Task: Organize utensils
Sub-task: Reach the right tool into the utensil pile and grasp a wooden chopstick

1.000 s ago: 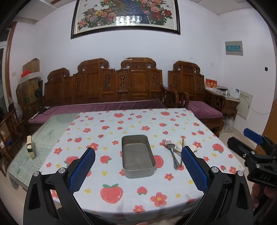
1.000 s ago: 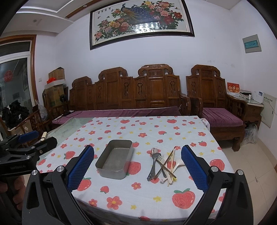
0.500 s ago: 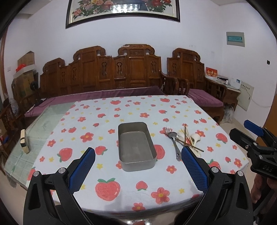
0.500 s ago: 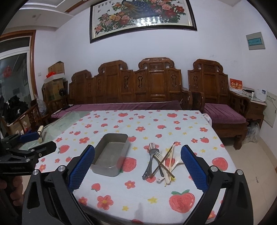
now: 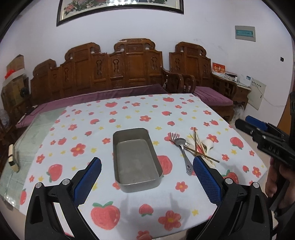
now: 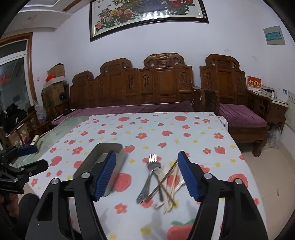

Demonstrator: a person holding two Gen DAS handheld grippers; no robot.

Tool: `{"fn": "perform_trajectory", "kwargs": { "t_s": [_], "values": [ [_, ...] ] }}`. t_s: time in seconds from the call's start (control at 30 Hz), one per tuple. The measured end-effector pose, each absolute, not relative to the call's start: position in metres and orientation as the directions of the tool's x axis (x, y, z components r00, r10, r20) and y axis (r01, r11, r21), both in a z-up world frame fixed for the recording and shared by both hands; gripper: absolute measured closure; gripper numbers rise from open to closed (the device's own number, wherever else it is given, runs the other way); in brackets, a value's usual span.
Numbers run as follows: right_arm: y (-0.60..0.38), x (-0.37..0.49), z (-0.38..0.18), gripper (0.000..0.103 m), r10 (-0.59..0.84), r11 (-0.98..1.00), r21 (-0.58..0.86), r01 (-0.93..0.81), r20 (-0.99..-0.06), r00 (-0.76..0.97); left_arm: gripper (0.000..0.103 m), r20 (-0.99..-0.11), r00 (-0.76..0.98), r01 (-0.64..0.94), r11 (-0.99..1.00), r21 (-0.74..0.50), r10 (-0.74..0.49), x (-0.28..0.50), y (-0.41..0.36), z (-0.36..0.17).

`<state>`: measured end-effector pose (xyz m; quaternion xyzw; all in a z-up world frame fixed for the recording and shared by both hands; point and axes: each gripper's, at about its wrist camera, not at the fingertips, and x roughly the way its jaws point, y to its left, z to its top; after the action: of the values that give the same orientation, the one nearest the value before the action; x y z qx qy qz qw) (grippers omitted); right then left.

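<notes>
Your right gripper (image 6: 147,175) has just been closing — jaws still apart, pinching nothing — above the heap of metal fork, spoon and wooden chopsticks (image 6: 158,181) near the flowered tablecloth's (image 5: 129,114) front edge. Your left gripper (image 5: 147,175) stands spread over the grey rectangular metal tin (image 5: 136,157) — just left of that heap.

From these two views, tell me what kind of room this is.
Most likely a home living room: a carved wooden sofa set with purple cushions along the wall, a framed flower painting above it, and a table under a strawberry-print tablecloth.
</notes>
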<state>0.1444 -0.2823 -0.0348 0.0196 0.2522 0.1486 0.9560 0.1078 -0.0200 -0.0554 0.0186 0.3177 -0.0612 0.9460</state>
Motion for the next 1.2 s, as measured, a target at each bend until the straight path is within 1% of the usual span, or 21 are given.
{"fn": "perform_trajectory", "kwargs": {
  "t_s": [0.1,0.17,0.23,0.4,0.43,0.5,0.53,0.6,0.7,0.77,0.93,0.97,1.0,1.2],
  "values": [
    [-0.294,0.163,-0.043,0.040,0.282,0.959,0.122,-0.255,-0.490,0.825,0.007,-0.625,0.771,0.153,0.988,-0.011,-0.126,0.122,-0.024,-0.063],
    [-0.302,0.175,-0.051,0.042,0.275,0.961,0.130,-0.243,-0.502,0.820,0.007,-0.636,0.758,0.177,0.984,-0.014,-0.145,0.131,-0.029,-0.069],
    [-0.308,0.186,-0.059,0.047,0.271,0.963,0.140,-0.233,-0.519,0.811,0.007,-0.651,0.743,0.202,0.979,-0.005,-0.156,0.140,-0.035,-0.075],
    [-0.311,0.212,-0.092,0.055,0.295,0.955,0.166,-0.245,-0.587,0.754,0.007,-0.674,0.715,0.258,0.966,0.010,-0.184,0.158,-0.051,-0.090],
    [-0.309,0.219,-0.103,0.055,0.308,0.951,0.171,-0.259,-0.609,0.731,0.007,-0.679,0.709,0.265,0.964,0.005,-0.191,0.162,-0.054,-0.093],
    [-0.302,0.231,-0.122,0.060,0.330,0.941,0.172,-0.291,-0.652,0.683,0.007,-0.685,0.702,0.271,0.963,0.001,-0.197,0.169,-0.057,-0.097],
    [-0.299,0.235,-0.130,0.060,0.332,0.939,0.166,-0.302,-0.671,0.663,0.007,-0.687,0.699,0.273,0.962,0.003,-0.196,0.171,-0.059,-0.099],
    [-0.289,0.247,-0.151,0.066,0.335,0.931,0.151,-0.332,-0.717,0.612,0.007,-0.691,0.695,0.275,0.961,0.001,-0.198,0.175,-0.062,-0.102],
    [-0.280,0.251,-0.172,0.069,0.319,0.928,0.130,-0.348,-0.758,0.569,0.007,-0.698,0.687,0.274,0.962,-0.011,-0.204,0.180,-0.064,-0.109],
    [-0.278,0.253,-0.186,0.071,0.327,0.923,0.142,-0.358,-0.778,0.537,0.007,-0.706,0.678,0.274,0.962,-0.016,-0.205,0.181,-0.065,-0.113],
    [-0.278,0.251,-0.198,0.082,0.331,0.917,0.142,-0.373,-0.793,0.512,0.007,-0.724,0.660,0.273,0.962,-0.018,-0.200,0.185,-0.070,-0.123],
    [-0.279,0.250,-0.197,0.090,0.331,0.916,0.139,-0.377,-0.792,0.512,0.007,-0.726,0.659,0.272,0.962,-0.014,-0.197,0.186,-0.071,-0.125],
    [-0.279,0.248,-0.195,0.092,0.335,0.914,0.137,-0.382,-0.786,0.519,0.007,-0.729,0.657,0.272,0.962,-0.011,-0.194,0.187,-0.072,-0.126],
    [-0.286,0.238,-0.182,0.097,0.400,0.893,0.189,-0.408,-0.750,0.527,0.007,-0.742,0.642,0.281,0.960,-0.005,-0.192,0.193,-0.081,-0.135]
  ]
}}
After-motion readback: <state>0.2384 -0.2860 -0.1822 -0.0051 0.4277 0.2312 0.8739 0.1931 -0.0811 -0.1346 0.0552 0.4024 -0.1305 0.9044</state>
